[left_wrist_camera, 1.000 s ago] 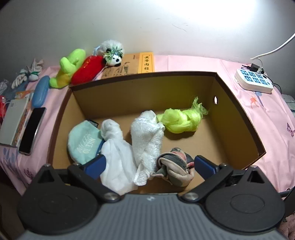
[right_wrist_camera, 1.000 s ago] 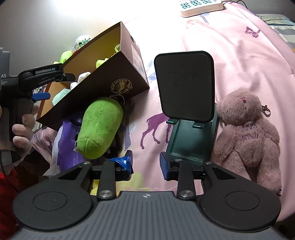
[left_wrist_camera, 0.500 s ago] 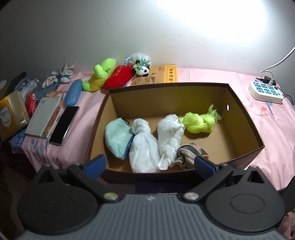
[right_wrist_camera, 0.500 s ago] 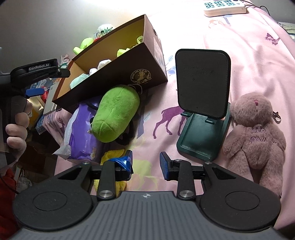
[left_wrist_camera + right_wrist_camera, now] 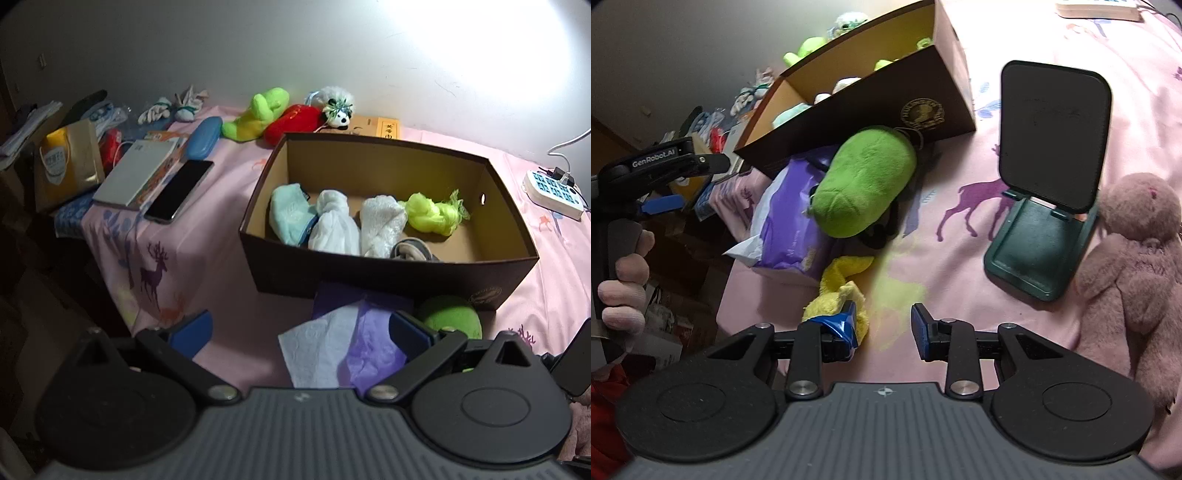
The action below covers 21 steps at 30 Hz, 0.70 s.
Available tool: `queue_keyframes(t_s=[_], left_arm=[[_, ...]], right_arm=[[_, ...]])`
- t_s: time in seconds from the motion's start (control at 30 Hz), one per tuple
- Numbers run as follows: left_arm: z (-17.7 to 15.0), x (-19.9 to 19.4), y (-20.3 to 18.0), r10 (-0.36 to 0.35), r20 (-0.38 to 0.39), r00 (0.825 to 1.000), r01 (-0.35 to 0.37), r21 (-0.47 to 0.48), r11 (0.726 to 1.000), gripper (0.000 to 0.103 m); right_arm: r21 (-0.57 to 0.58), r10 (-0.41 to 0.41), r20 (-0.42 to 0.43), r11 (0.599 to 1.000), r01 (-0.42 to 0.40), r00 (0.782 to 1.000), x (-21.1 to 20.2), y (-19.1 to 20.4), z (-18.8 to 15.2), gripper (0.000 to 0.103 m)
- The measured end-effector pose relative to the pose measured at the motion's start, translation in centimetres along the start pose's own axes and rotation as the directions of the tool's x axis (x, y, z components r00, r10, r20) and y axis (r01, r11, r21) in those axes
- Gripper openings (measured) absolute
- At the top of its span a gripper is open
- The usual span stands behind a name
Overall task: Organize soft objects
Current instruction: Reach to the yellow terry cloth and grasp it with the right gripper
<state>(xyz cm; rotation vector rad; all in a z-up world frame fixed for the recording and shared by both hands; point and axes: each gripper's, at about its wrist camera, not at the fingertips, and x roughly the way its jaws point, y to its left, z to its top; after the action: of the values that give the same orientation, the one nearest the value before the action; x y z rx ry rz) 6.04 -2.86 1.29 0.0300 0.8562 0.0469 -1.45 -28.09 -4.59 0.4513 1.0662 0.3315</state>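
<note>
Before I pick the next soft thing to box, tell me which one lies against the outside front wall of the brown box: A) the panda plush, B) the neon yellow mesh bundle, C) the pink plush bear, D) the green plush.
D: the green plush lies against the front wall of the brown box, partly on a purple tissue pack.

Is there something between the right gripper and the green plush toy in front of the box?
Yes: a yellow cloth lies between the right gripper and the green plush toy, touching its left finger.
</note>
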Motion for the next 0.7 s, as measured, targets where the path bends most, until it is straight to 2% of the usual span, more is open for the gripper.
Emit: queue_keyframes(t_s=[0.13, 0.27, 0.4, 0.5, 0.6, 0.7], left_arm=[[-1.9, -0.8, 1.0, 0.022, -0.018, 1.000, -0.023, -0.036, 0.999, 0.101], [-3.6, -1.2, 1.9, 0.045, -0.050, 0.998, -0.049, -0.068, 0.996, 0.101], [-5.2, -1.5, 2.8, 0.063, -0.081, 0.995, -0.070, -0.096, 0.993, 0.101], [-6.2, -1.7, 3.4, 0.068, -0.101, 0.993, -0.079, -0.111, 0.991, 0.101], [-6.9, -1.5, 3.6, 0.070, -0.120, 0.990, -0.083, -0.113, 0.990, 0.101], [-7.3, -1.2, 3.6, 0.070, -0.134, 0.989, -0.084, -0.106, 0.991, 0.101]], right_arm=[[-0.063, 0.041, -0.023, 0.997, -0.043, 0.999, 0.8, 1.2, 0.0, 0.015], [-0.073, 0.080, -0.069, 0.994, -0.085, 0.994, 2.5, 1.7, 0.0, 0.016], [-0.006, 0.133, -0.074, 0.991, -0.133, 0.988, 3.7, 1.5, 0.3, 0.016], [0.016, 0.140, -0.111, 0.990, -0.140, 0.984, 5.0, 1.6, 0.3, 0.020], [0.066, 0.185, -0.157, 0.982, -0.177, 0.970, 6.2, 1.3, 0.0, 0.021], [0.115, 0.212, -0.159, 0.974, -0.195, 0.964, 6.3, 0.6, 0.1, 0.021]])
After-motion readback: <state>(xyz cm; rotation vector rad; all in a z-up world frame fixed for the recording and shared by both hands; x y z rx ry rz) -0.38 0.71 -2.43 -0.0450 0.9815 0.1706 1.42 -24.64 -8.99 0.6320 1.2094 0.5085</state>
